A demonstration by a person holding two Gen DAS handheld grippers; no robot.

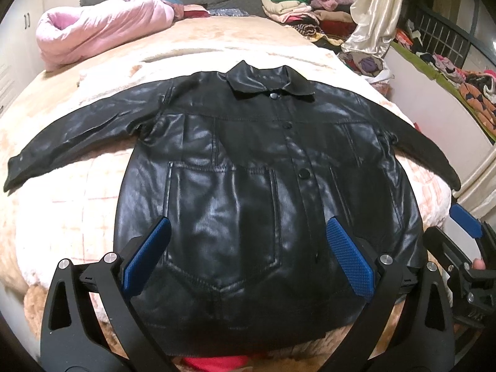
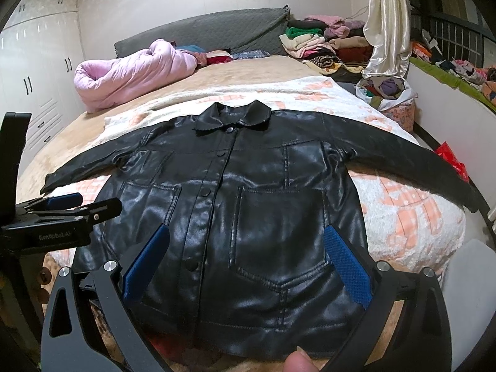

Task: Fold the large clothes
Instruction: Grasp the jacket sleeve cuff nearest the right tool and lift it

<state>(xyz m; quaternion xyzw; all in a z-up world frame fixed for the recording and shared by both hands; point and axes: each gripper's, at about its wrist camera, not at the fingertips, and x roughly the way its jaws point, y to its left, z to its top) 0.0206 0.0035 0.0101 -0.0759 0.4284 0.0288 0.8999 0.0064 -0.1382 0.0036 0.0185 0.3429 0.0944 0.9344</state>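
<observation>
A black leather jacket (image 1: 248, 167) (image 2: 241, 204) lies flat on the bed, front up and buttoned, collar at the far end, both sleeves spread sideways. My left gripper (image 1: 248, 248) hovers over its lower left half, open, nothing between the blue pads (image 1: 148, 254). Over the lower right pocket my right gripper (image 2: 248, 257) also stands open and empty. In the left wrist view the right gripper (image 1: 446, 223) shows at the right edge. The left gripper (image 2: 99, 201) appears at the left edge of the right wrist view. A fingertip (image 2: 297, 362) shows at the bottom of that view.
The jacket rests on a white and peach fleece blanket (image 2: 403, 204). A rolled pink quilt (image 2: 130, 74) lies at the far left by a grey headboard (image 2: 201, 31). Stacked clothes (image 2: 322, 43), a cream curtain (image 2: 387, 24) and a bag of garments (image 2: 387, 93) stand at the far right.
</observation>
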